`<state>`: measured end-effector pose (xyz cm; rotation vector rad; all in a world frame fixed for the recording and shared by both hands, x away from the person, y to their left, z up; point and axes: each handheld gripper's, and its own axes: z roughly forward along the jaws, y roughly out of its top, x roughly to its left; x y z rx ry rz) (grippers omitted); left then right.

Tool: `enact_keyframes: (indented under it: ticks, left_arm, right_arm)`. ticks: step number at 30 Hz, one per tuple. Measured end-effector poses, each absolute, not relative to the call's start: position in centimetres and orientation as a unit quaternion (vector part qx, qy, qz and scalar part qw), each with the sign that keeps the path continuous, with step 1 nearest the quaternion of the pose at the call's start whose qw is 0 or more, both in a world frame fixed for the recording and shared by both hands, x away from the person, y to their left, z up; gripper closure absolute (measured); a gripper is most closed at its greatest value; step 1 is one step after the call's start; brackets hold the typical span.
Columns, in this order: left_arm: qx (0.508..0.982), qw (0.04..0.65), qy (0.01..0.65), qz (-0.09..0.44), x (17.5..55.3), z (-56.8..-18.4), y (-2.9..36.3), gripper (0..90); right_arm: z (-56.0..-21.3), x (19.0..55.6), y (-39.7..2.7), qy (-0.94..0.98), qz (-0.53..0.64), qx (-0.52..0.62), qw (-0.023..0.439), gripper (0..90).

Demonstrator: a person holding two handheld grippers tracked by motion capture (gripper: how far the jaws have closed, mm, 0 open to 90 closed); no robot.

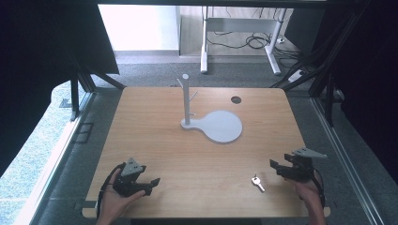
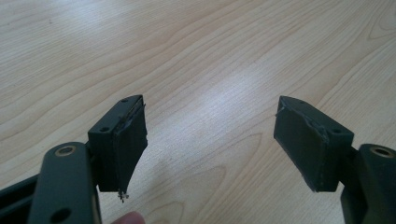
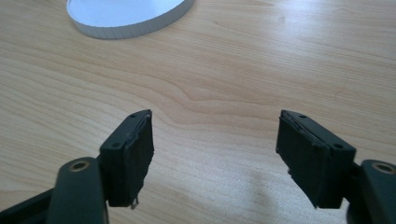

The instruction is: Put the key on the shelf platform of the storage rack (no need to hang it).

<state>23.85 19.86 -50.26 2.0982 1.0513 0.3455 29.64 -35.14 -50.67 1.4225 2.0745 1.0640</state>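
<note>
One key [image 1: 256, 182] lies flat on the worktop [image 1: 202, 154], near front edge, just left of my right tool [image 1: 279, 168] & not touching it. Its long axis runs diagonal: bow end toward upper left, blade toward lower right, i.e. toward me. Right tool jaws wide apart w/ nothing betw. them, pointing left across the wood. My left tool [image 1: 152, 183] sits at front left, jaws also apart, empty, well away from key. One white stand [image 1: 218, 124] w/ an upright pegged post at centre-rear; its round base plate is bare. One dark hole [image 1: 236, 99] in the worktop behind it.

text: none legible | labels: none | numbers: none
</note>
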Motion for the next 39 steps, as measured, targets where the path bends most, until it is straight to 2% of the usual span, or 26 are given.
enact_keyframes:
  ticks: [18, 28, 39]
  left_arm:
    - [0.825, 0.376, 0.401, 0.131, 23.7, -50.2, 19.3, 26.0]
    - [0.826, 0.37, 0.405, 0.129, 23.6, -50.4, 19.1, 26.2]
    - [0.834, 0.367, 0.394, 0.119, 23.6, -50.9, 18.4, 26.2]
  right_arm:
    - [-51.5, 29.9, -35.4, 0.759, 0.357, 0.509, 0.193, 31.9]
    - [-50.9, 29.7, -35.4, 0.761, 0.362, 0.504, 0.188, 41.0]
    - [-48.3, 29.7, -32.9, 0.817, 0.32, 0.46, 0.137, 50.5]
